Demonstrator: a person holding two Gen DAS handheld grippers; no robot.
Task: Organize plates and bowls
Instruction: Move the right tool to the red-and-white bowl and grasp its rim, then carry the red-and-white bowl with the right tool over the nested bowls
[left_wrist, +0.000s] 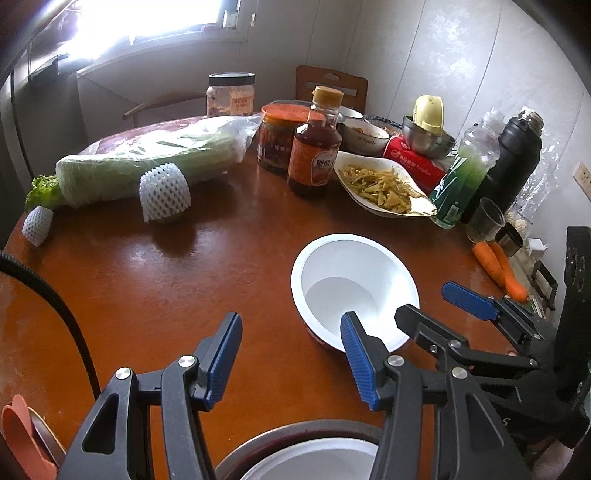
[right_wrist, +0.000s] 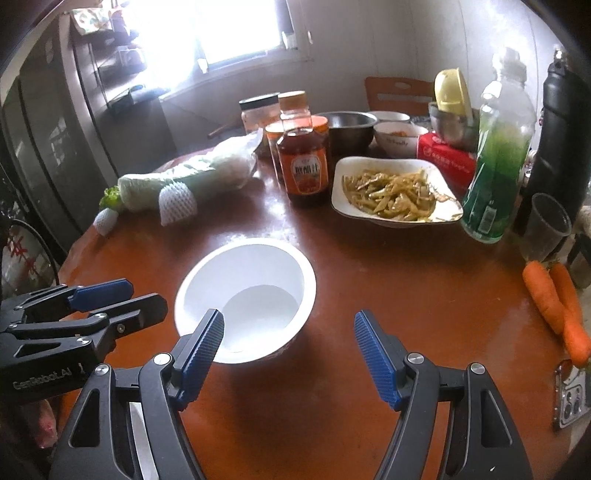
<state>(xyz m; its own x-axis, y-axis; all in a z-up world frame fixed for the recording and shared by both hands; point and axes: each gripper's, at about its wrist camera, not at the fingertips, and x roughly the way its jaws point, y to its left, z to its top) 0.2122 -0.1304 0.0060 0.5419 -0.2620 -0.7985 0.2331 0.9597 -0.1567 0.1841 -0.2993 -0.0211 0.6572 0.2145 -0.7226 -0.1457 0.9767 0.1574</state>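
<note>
An empty white bowl (left_wrist: 354, 288) (right_wrist: 245, 295) stands upright on the brown round table (left_wrist: 166, 288). My left gripper (left_wrist: 291, 358) is open just before it, and its right finger overlaps the bowl's near rim; nothing sits between its pads. It also shows at the left of the right wrist view (right_wrist: 122, 299). My right gripper (right_wrist: 288, 354) is open too, its left finger over the bowl's near rim; it also shows (left_wrist: 439, 306) at the bowl's right. A white plate of yellow-green strips (left_wrist: 380, 184) (right_wrist: 395, 192) lies farther back. Another white dish in a metal rim (left_wrist: 314, 458) sits under the left gripper.
Behind the bowl stand a sauce bottle (right_wrist: 303, 162), jars (left_wrist: 231, 94), steel bowls (right_wrist: 349, 125), a small white bowl (right_wrist: 399, 138), a red tissue pack (left_wrist: 413, 158), a green bottle (right_wrist: 495, 166) and a black flask (left_wrist: 513, 158). Wrapped cabbage (left_wrist: 147, 158) lies left, carrots (right_wrist: 554, 306) and a phone (right_wrist: 569, 398) right.
</note>
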